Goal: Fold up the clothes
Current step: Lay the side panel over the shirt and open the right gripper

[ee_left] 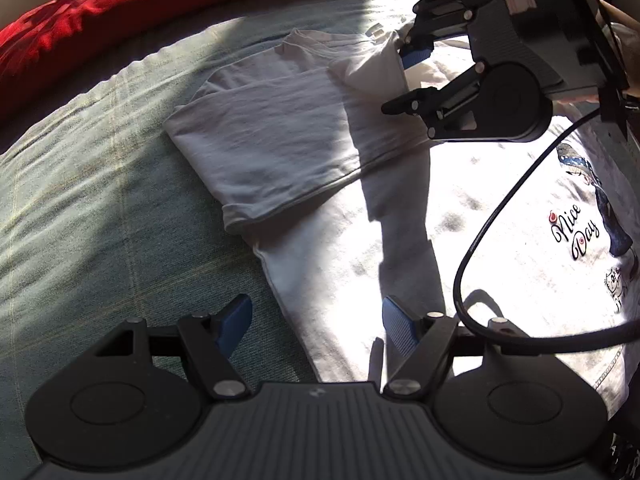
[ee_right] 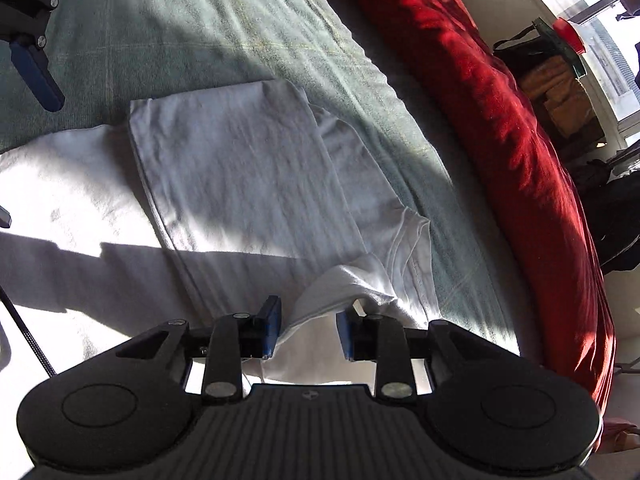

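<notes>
White T-shirt [ee_left: 280,128] lies on a green bedspread [ee_left: 88,184], centre of the left wrist frame, one side already folded over into a long panel running from upper centre toward lower left. Printed front with "Nice Day" lettering [ee_left: 576,232] shows at right edge, in bright sun.

Left gripper [ee_left: 316,326] at bottom centre of its frame, jaws spread wide, nothing between them; left blue pad over the bedspread, right blue pad over the shirt's hem edge. Cannot tell whether it touches cloth.

Right gripper [ee_left: 404,76] in upper right of the left wrist frame, jaws apart, a bunched bit of shirt fabric beside the upper blue pad. In the right wrist frame the right gripper [ee_right: 308,330] sits at bottom centre, pads parted with a raised fold of white sleeve [ee_right: 340,280] lying in the gap, not pinched.

Black cable [ee_left: 480,240] loops across the right side of the left wrist frame. Red blanket [ee_right: 480,100] runs along the bed's far edge, upper right in the right wrist frame, top left in the left.
</notes>
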`<state>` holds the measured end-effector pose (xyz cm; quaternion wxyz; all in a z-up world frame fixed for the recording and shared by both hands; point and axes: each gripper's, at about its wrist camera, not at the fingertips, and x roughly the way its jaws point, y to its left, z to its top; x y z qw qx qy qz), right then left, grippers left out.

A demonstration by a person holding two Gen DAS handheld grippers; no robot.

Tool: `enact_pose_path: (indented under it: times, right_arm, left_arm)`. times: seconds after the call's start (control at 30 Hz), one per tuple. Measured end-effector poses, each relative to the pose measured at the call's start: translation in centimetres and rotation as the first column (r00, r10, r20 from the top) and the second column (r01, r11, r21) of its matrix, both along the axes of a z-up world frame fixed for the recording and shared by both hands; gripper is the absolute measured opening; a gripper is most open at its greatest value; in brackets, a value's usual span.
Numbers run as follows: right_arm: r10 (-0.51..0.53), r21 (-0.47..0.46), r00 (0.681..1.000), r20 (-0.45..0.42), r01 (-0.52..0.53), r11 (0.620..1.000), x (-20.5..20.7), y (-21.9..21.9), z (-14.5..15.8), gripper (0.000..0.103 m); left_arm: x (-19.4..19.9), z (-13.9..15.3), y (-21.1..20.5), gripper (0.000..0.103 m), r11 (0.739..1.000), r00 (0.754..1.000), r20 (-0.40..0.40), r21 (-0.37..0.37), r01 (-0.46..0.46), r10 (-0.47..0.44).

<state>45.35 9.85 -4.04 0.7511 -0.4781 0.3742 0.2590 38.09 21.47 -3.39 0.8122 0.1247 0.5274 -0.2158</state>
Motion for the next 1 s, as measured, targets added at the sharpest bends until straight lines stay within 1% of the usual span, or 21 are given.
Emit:
enact_pose_path:
  times: [0.03,0.1,0.13,0.27,0.33,0.37,0.43,0.53,0.63,0.67,0.8,0.9,1.0]
  right_arm:
    - [0.030,-0.035,0.999,0.013,-0.029,0.999,-0.3,0.3,-0.3,0.035]
    - [0.090,-0.106,0.995,0.037,-0.085,0.991,-0.8,0.9,-0.9,0.040]
    - [0.115,-0.135,0.992,0.045,-0.108,0.985,-1.0,1.2,-1.1,0.041]
    - [0.182,-0.204,0.982,0.060,-0.166,0.965,-1.5,1.8,-1.6,0.041]
    - [0.218,-0.240,0.974,0.068,-0.196,0.951,-1.9,2.1,-1.9,0.044]
    - [0.242,-0.265,0.967,0.074,-0.215,0.940,-2.2,2.2,-2.1,0.046]
    - [0.294,-0.312,0.953,0.075,-0.258,0.914,-2.7,2.4,-2.6,0.047]
    - [0.380,-0.376,0.922,0.068,-0.329,0.866,-3.4,2.6,-2.9,0.048]
    - [0.421,-0.402,0.905,0.053,-0.367,0.839,-3.5,2.5,-2.8,0.052]
    - [0.427,-0.412,0.903,0.053,-0.369,0.833,-3.5,2.5,-2.8,0.055]
    - [0.442,-0.434,0.895,0.054,-0.378,0.818,-3.5,2.5,-2.7,0.056]
    - [0.480,-0.451,0.876,0.048,-0.410,0.793,-4.0,2.7,-2.7,0.056]
    - [0.494,-0.445,0.868,0.045,-0.425,0.788,-4.4,2.9,-2.5,0.056]
  left_arm:
    - [-0.2,0.0,0.1,0.073,1.000,1.000,-0.002,-0.001,-0.003,0.003]
    - [-0.4,-0.1,0.3,0.073,1.000,1.000,-0.005,-0.003,-0.009,0.009]
    - [-0.6,-0.1,0.4,0.073,1.000,1.000,-0.006,-0.003,-0.013,0.013]
    - [-1.0,-0.2,0.9,0.073,0.999,0.999,-0.010,-0.006,-0.036,0.036]
    - [-1.2,-0.2,1.1,0.073,0.999,0.999,-0.009,-0.011,-0.048,0.048]
    - [-1.2,-0.1,1.3,0.073,0.998,0.999,-0.010,-0.015,-0.054,0.053]
    - [-1.4,-0.1,1.5,0.073,0.998,0.998,-0.009,-0.023,-0.064,0.064]
    - [-1.7,-0.2,1.8,0.073,0.996,0.997,-0.005,-0.034,-0.083,0.083]
    - [-1.9,-0.2,2.1,0.073,0.993,0.994,-0.002,-0.045,-0.111,0.111]
    - [-2.1,-0.2,2.2,0.073,0.992,0.993,-0.001,-0.049,-0.119,0.119]
    - [-2.6,-0.1,2.5,0.073,0.988,0.990,-0.002,-0.060,-0.144,0.144]
    - [-2.9,0.1,2.8,0.073,0.986,0.988,0.002,-0.057,-0.157,0.157]
    - [-3.0,0.5,3.2,0.073,0.983,0.985,0.006,-0.055,-0.173,0.173]
